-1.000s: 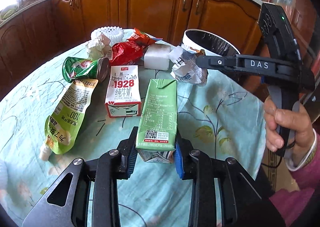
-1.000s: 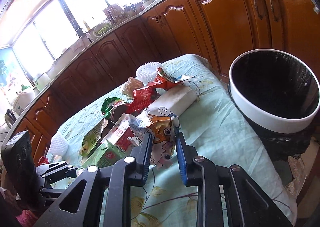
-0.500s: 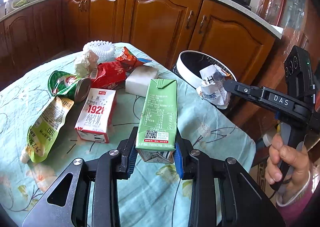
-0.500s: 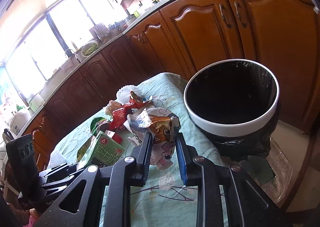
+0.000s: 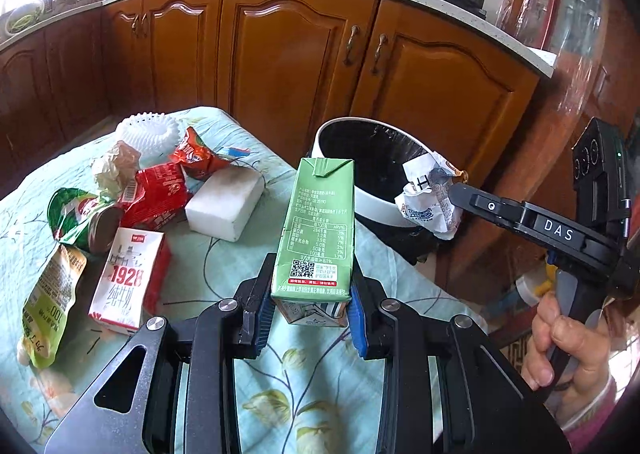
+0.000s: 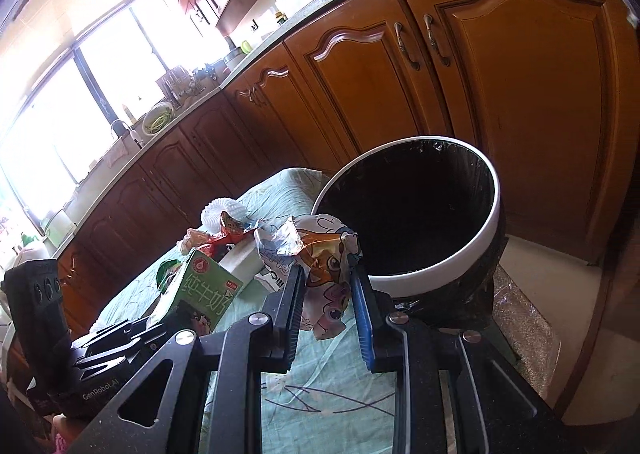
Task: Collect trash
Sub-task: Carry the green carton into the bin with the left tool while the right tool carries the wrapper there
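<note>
Our left gripper (image 5: 311, 308) pinches the tall green paper milk carton (image 5: 316, 230) by its base, held clear above the pale green floral tablecloth (image 5: 224, 262). Our right gripper (image 6: 327, 294) clamps a crumpled cartoon-printed foil wrapper (image 6: 320, 250) just beside the white-rimmed round bin lined with a black bag (image 6: 440, 270). A red-and-white 1928 carton (image 5: 128, 282) lies on the cloth among other litter.

Bin (image 6: 436, 278) mouth open, unobstructed; litter pile (image 5: 160, 189) crowds table's (image 5: 224, 262) far side.
</note>
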Available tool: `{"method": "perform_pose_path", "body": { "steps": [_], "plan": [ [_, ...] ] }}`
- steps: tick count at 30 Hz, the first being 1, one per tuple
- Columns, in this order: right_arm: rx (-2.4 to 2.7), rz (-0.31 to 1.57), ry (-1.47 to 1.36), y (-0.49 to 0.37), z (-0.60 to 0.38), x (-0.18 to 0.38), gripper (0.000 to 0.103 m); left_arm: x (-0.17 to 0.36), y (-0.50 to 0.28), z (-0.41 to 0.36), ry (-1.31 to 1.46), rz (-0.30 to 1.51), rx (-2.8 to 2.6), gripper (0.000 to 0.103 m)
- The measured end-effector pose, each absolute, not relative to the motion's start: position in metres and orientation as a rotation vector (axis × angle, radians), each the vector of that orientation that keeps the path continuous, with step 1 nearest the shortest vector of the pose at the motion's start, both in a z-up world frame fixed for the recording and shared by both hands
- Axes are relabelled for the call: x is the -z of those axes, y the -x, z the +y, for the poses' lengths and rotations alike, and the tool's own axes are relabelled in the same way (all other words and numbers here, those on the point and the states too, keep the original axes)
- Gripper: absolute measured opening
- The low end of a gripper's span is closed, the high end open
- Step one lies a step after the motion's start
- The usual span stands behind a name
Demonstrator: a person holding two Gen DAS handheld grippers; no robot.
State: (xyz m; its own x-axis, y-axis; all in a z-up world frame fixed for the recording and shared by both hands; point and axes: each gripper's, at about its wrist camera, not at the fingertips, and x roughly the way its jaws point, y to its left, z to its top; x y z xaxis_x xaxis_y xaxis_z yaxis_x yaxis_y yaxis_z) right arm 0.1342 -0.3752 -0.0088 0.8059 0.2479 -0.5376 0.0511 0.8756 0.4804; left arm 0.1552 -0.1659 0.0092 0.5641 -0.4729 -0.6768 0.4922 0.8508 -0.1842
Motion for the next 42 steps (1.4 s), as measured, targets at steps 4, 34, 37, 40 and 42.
{"method": "perform_pose_path", "body": {
  "steps": [4,34,37,40,42],
  "plan": [
    [-0.094,0.628,-0.503,-0.138,-0.384,0.009,0.024,-0.011,-0.164,-0.178,-0.025,0.791,0.575,0.029],
    [0.024,0.703,-0.427,-0.203,-0.443,0.021,0.025,-0.016,-0.242,-0.291,-0.158,0.859,0.627,0.029],
    [0.027,0.716,-0.427,-0.208,-0.445,0.024,0.025,-0.010,-0.248,-0.299,-0.171,0.881,0.625,0.029],
    [0.030,0.724,-0.427,-0.213,-0.447,0.026,0.025,-0.005,-0.253,-0.305,-0.179,0.897,0.623,0.029],
    [0.033,0.729,-0.427,-0.218,-0.448,0.028,0.027,-0.001,-0.256,-0.308,-0.183,0.905,0.617,0.030]
  ]
}}
